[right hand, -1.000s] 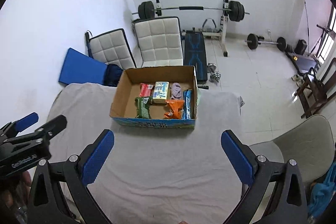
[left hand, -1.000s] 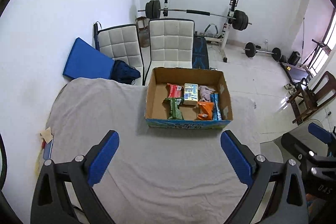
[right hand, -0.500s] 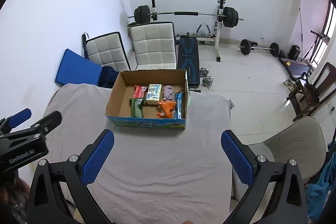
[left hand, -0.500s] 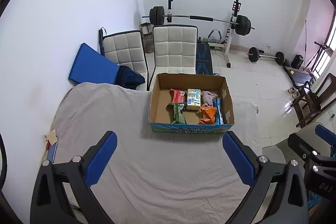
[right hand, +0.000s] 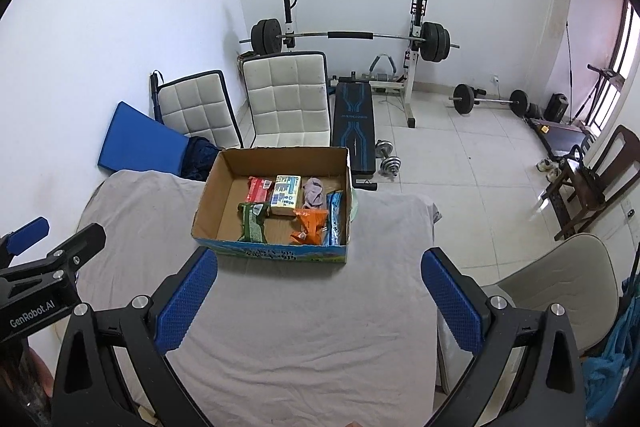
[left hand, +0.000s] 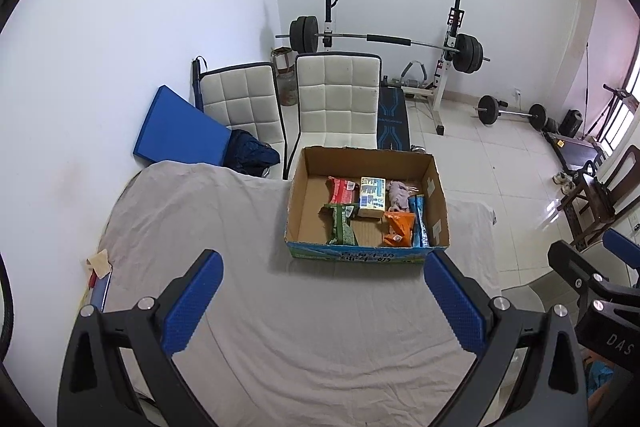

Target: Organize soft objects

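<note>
- Looks to me like the tail end of the job: all the soft stuff sits inside the cardboard box (left hand: 436, 205), and nothing loose shows on the grey cloth (left hand: 312, 327) in front of it. Next move is probably just a check that nothing's been missed.
- Left gripper (left hand: 318, 297) hangs above the cloth on the near side of the box, blue pads spread wide, nothing between them.
- Box contents, left to right: left third is bare cardboard floor; then a crinkly green packet (left hand: 340, 225) near the front wall with a red packet (left hand: 342, 189) behind it; a blocky cream-and-blue pack (left hand: 372, 197) mid-box; a limp greyish-purple cloth thing (left hand: 397, 194) toward the back; a crumpled orange packet (left hand: 398, 229) at the front; a long blue packet (left hand: 418, 219) against the right wall.
- The box itself is stiff corrugated card, open-topped, with a printed blue-green front strip.
- Right gripper (right hand: 319, 297) is also short of the box, over wrinkled cloth, jaws wide apart and empty.
</note>
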The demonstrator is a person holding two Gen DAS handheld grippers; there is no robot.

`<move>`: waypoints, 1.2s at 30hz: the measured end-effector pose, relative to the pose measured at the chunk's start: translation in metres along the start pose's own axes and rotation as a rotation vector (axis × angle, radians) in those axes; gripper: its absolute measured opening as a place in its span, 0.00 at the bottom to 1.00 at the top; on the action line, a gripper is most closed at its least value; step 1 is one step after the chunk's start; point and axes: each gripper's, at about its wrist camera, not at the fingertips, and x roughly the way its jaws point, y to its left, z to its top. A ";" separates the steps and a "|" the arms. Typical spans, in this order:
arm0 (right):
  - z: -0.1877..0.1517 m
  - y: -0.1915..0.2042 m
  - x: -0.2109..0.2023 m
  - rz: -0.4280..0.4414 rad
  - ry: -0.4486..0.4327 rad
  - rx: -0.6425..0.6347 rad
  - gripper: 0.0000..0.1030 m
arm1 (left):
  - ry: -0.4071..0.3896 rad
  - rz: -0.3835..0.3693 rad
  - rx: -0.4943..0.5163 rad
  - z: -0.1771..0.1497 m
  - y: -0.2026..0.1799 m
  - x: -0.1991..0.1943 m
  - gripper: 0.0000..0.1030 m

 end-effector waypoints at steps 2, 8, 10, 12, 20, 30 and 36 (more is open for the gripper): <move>0.001 0.001 0.000 -0.002 -0.006 -0.003 1.00 | 0.002 0.000 -0.001 -0.001 0.000 -0.001 1.00; 0.003 0.004 -0.001 -0.009 -0.014 -0.018 1.00 | 0.003 -0.002 -0.001 -0.001 0.001 -0.001 1.00; 0.003 0.005 0.000 -0.008 -0.011 -0.021 1.00 | 0.003 -0.002 0.001 -0.002 0.001 0.000 1.00; 0.004 0.006 0.001 -0.003 -0.009 -0.023 1.00 | 0.002 0.001 -0.003 -0.003 0.001 -0.001 1.00; 0.006 0.009 0.005 0.008 -0.010 -0.028 1.00 | 0.002 -0.006 -0.003 -0.003 0.002 0.000 1.00; 0.007 0.006 0.007 0.002 -0.013 -0.016 1.00 | 0.009 -0.007 0.001 -0.004 0.003 0.001 1.00; 0.007 0.006 0.009 0.001 -0.012 -0.015 1.00 | 0.005 -0.006 -0.003 -0.004 0.003 0.001 1.00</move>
